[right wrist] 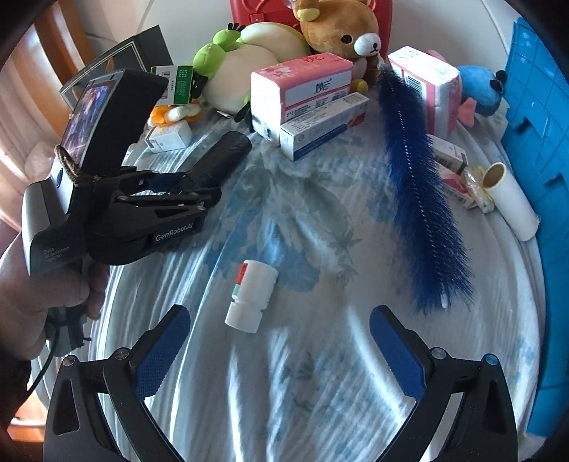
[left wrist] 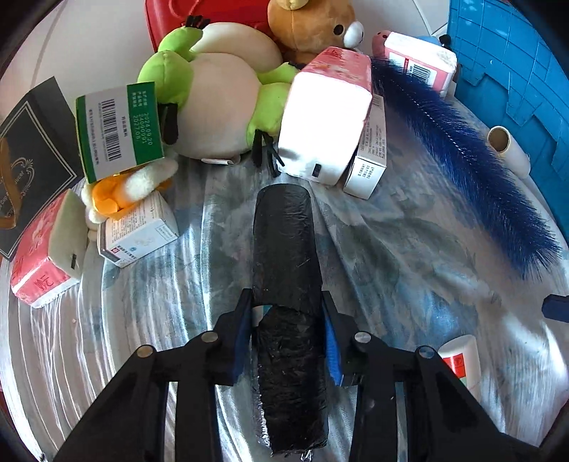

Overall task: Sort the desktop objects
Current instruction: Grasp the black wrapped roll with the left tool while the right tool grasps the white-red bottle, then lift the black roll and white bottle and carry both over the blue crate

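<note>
My left gripper is shut on a black roll of bags, which sticks forward between the blue pads; it also shows in the right wrist view, held above the cloth. My right gripper is open and empty, just above the table. A white medicine bottle lies on its side just ahead of it, between the fingertips' line; it also shows in the left wrist view. A long blue brush lies to the right.
At the back are tissue packs, medicine boxes, a green frog plush, a brown bear plush, a blue plush and a white paper roll. A blue crate stands on the right, a black box on the left.
</note>
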The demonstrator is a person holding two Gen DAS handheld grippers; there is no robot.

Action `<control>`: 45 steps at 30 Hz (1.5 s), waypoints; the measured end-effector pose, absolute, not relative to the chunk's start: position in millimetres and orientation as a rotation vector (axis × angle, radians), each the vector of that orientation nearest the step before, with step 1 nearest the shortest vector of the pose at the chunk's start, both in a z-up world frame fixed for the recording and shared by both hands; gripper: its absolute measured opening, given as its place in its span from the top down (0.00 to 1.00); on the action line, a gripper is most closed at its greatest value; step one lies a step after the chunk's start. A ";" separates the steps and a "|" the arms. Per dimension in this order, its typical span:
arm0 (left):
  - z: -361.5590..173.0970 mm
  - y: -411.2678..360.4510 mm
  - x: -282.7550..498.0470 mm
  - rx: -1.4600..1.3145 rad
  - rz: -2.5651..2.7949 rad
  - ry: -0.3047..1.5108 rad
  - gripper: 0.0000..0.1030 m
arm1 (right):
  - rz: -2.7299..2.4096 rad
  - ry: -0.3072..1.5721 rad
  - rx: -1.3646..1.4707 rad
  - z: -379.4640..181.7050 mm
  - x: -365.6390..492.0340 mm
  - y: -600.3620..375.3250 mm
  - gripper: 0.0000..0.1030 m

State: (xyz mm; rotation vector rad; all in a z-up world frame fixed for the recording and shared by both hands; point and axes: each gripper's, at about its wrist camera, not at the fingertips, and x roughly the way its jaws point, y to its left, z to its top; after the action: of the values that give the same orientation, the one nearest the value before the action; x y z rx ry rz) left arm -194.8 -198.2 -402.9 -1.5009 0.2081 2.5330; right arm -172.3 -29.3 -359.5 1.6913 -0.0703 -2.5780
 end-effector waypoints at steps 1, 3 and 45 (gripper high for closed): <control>-401.4 -201.2 -191.5 -1.494 2.538 0.190 0.66 | -2.581 -0.057 1.695 -362.1 -175.4 -33.0 0.00; -396.2 -208.1 -182.5 -1.473 2.553 0.162 0.66 | -2.589 -0.041 1.699 -367.2 -180.9 -38.5 0.01; -273.5 -239.0 -99.3 -1.319 2.745 0.013 0.66 | -2.607 -0.005 1.557 -296.0 -160.0 -43.3 0.73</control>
State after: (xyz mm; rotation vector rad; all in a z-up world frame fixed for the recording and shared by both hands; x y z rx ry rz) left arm -99.3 -239.0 -273.5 -1.3190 0.0126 2.7449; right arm -160.0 -43.3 -296.0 1.5574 -0.0054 -2.6069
